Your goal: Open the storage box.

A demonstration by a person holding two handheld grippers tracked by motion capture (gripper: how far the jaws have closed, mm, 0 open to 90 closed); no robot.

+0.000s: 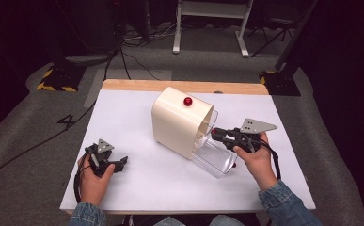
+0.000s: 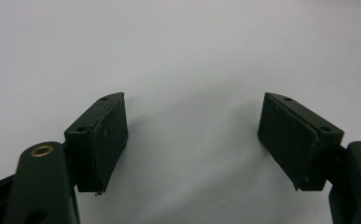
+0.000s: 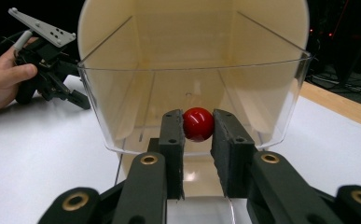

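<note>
Right gripper clamped on red knob of clear drawer; slip risk. Left gripper wide, empty.

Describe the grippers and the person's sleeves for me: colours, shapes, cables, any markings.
Both the left gripper and the right gripper are black, each topped by a grey three-cornered plate with small holes and trailing a black cable. The jaws are flat rectangular black blocks with screw holes, on arms with brass-coloured pivot rings. The sleeves are blue denim.
</note>
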